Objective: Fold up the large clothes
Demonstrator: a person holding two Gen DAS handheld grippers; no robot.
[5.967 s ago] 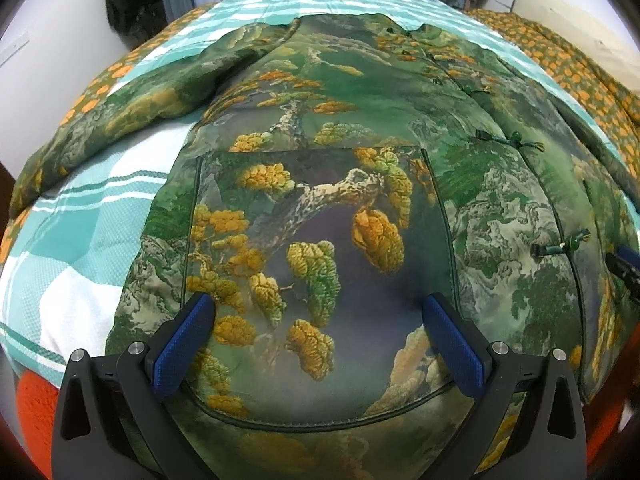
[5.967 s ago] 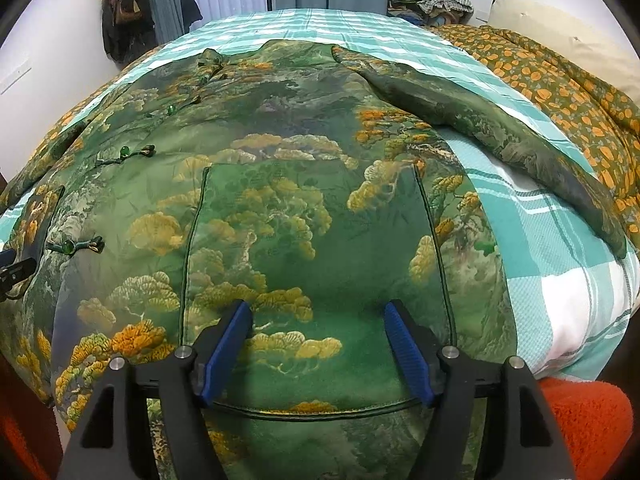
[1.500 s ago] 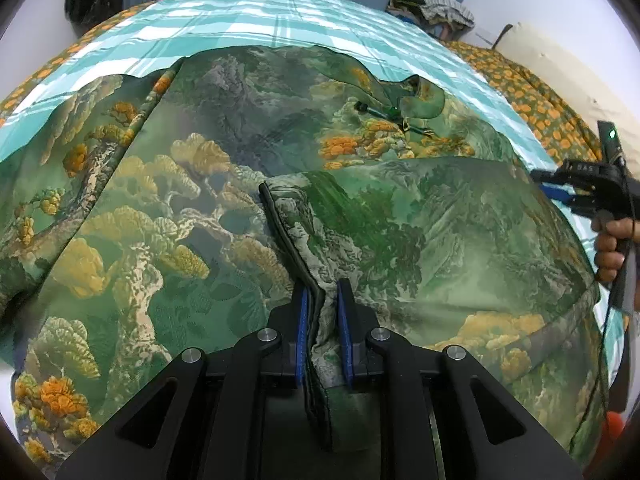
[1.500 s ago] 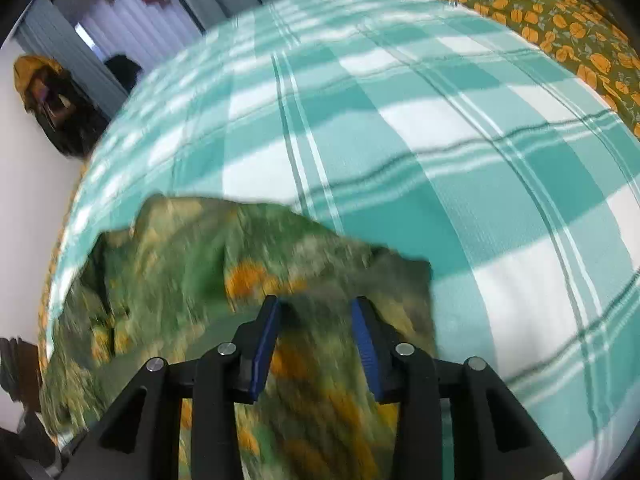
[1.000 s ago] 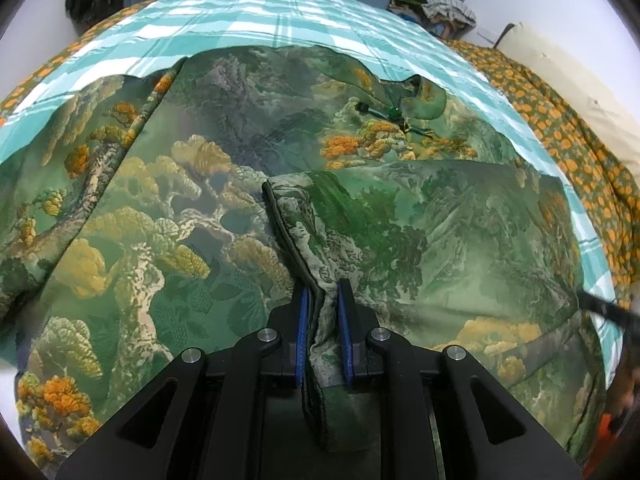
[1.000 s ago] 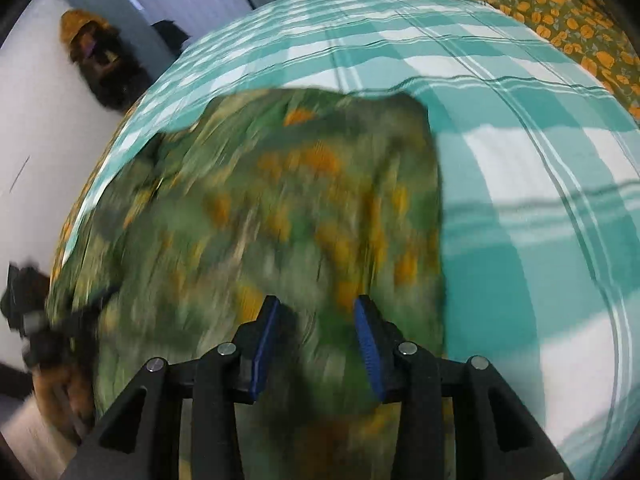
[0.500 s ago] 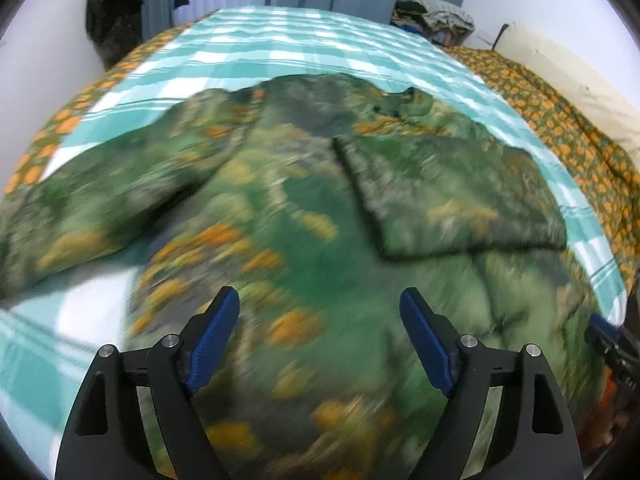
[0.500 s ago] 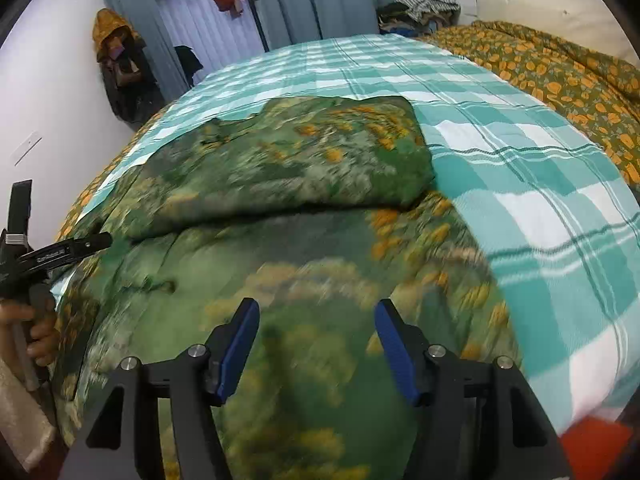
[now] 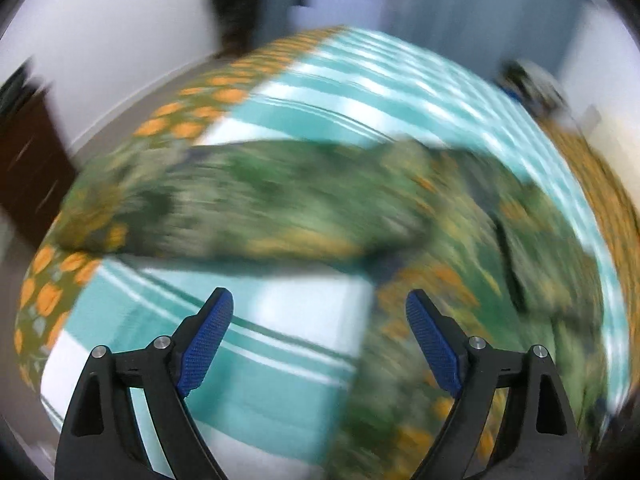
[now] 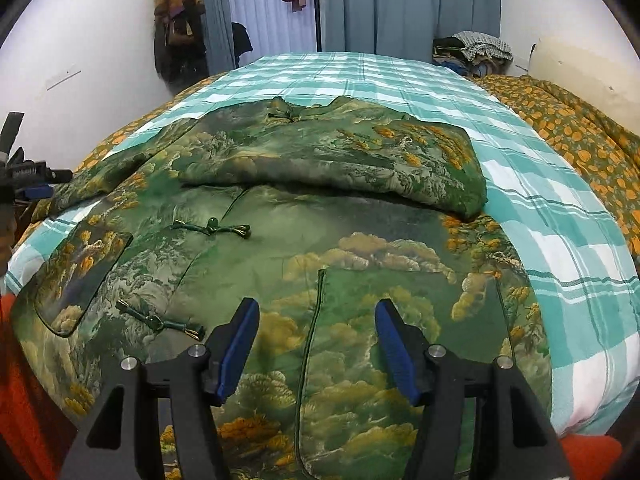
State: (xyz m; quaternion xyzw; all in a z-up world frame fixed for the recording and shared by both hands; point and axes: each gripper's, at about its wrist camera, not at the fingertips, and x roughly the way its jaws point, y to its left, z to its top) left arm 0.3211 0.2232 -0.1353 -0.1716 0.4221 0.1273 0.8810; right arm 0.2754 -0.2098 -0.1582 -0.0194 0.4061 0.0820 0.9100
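Note:
A green landscape-print jacket (image 10: pixel 320 240) with knot buttons lies flat on the teal checked bedsheet (image 10: pixel 560 248). One sleeve (image 10: pixel 340 164) is folded across its chest. The other sleeve (image 9: pixel 248 208) stretches out to the left, blurred in the left wrist view. My left gripper (image 9: pixel 318 296) hovers over bare sheet (image 9: pixel 280 360) just short of that sleeve, its jaws opening wide with nothing between them. It also shows at the left edge of the right wrist view (image 10: pixel 38 191). My right gripper (image 10: pixel 317 305) is open above the jacket's lower front, holding nothing.
An orange-flowered quilt (image 10: pixel 580 140) runs along the bed's right side, with a cream pillow (image 10: pixel 580 68) behind it. A clothes pile (image 10: pixel 476 50) sits at the far corner and coats (image 10: pixel 178 28) hang on the wall. A red-orange blanket (image 10: pixel 24 380) covers the near edge. Dark furniture (image 9: pixel 28 160) stands left.
The left gripper let go of the folded sleeve, opened wide and swung left toward the outstretched sleeve. The right gripper opened further and drew back over the jacket's lower front.

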